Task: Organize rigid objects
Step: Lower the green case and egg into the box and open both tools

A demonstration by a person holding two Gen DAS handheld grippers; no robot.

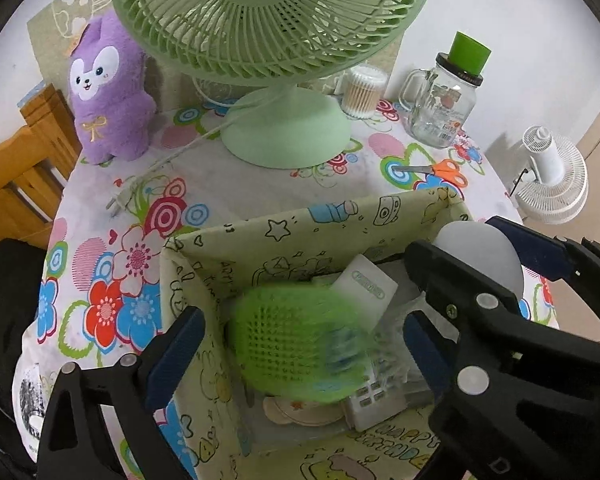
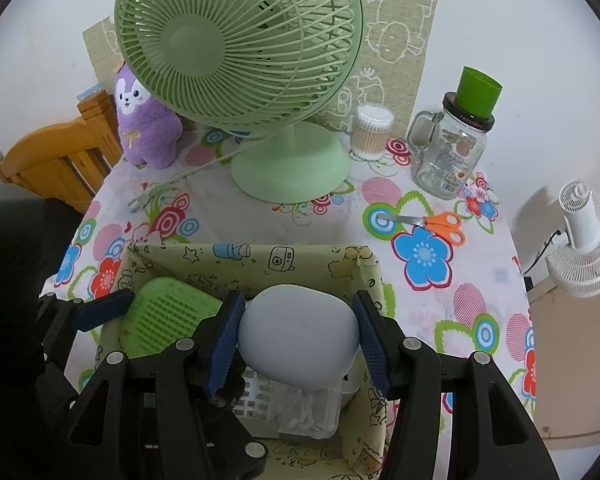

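Green brush (image 1: 288, 344) sits blurry in the box (image 1: 236, 240), right between the left gripper (image 1: 300, 344) fingers (image 1: 176, 356), which are spread wide and not touching it. That gripper is angled steeply down into the box, one finger over the box's 9 o'clock wall, the other toward 3 o'clock.

The right gripper (image 2: 296, 336) also tilts steeply down over the box, and its blue fingers (image 2: 226, 336) are clamped on the pale egg-shaped thing (image 2: 298, 334), one pad at its 9 o'clock side, one at 3 o'clock. The egg hangs above the stuff already inside: a white remote (image 1: 368, 396) and some clear plastic bit (image 2: 300, 416) under it. From the right wrist view the brush is at about 9 o'clock of the egg, leaning in the box corner.

Out on the flowery tabletop (image 2: 440, 320): green fan (image 2: 236, 48) at 12 o'clock of the box, scissors (image 2: 432, 222) around 2 o'clock.
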